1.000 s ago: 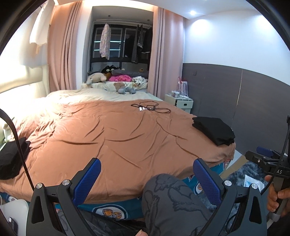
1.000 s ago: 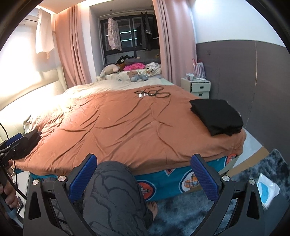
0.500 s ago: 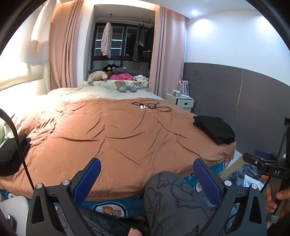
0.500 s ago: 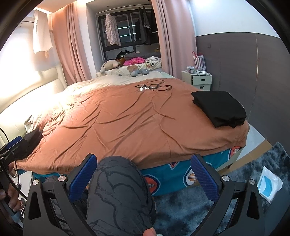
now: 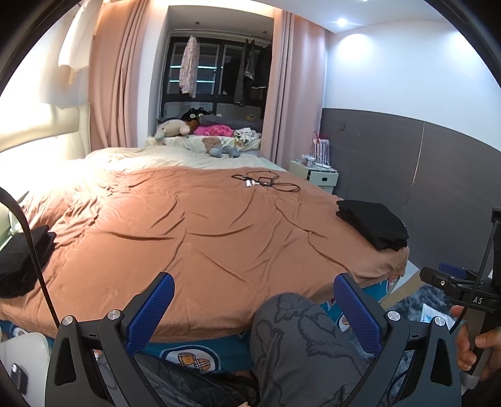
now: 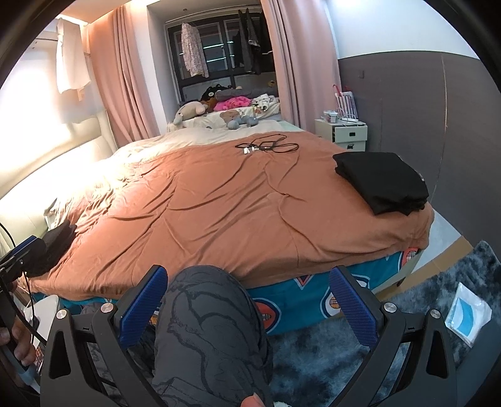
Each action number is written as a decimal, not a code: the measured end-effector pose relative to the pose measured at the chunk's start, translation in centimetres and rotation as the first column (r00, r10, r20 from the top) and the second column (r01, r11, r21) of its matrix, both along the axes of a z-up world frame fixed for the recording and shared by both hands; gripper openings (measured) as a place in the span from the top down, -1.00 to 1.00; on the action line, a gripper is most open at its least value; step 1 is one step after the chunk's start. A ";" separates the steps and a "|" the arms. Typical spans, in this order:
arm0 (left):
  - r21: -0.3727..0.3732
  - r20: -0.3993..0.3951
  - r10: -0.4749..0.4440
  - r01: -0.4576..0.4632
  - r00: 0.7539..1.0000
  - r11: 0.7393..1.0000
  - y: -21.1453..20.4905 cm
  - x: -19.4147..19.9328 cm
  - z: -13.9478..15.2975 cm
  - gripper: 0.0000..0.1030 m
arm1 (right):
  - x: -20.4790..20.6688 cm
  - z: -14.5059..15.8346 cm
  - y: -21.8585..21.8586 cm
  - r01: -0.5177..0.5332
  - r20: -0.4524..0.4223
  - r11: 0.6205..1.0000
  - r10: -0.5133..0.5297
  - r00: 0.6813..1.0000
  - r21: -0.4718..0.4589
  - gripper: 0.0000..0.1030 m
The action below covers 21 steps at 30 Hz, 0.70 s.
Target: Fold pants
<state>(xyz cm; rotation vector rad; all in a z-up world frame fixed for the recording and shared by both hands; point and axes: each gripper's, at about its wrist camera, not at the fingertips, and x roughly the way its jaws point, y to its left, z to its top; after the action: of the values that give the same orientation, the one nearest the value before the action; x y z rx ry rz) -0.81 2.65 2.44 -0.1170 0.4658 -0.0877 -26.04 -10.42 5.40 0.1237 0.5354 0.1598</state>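
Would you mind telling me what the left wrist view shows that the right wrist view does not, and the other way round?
Only the left wrist view shows the ceiling light and the right claw's handle in a hand at the right edge.

Only the right wrist view shows the white packet on the rug and the other claw's blue tip at the left edge.

Both show the bed, the folded black stack near its right corner, a dark pile at its left edge, the cables, the nightstand, a grey-clad knee, and an open, empty claw.
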 end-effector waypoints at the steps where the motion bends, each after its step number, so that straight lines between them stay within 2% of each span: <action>1: 0.000 -0.002 0.000 0.000 1.000 1.000 0.0 0.0 0.0 -0.99 | 0.1 -0.1 -0.1 0.001 0.000 1.000 -0.001 1.000 -0.002 -1.00; 21: -0.015 -0.027 0.021 -0.022 0.999 1.000 0.8 -0.4 -0.3 -0.99 | 0.4 0.1 -0.2 -0.005 -0.011 1.000 0.005 1.000 -0.014 -1.00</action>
<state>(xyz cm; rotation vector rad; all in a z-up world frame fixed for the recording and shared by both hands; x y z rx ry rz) -1.19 3.45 2.17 -0.1387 0.4903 -0.0689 -25.63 -10.59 5.46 0.1097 0.5478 0.1606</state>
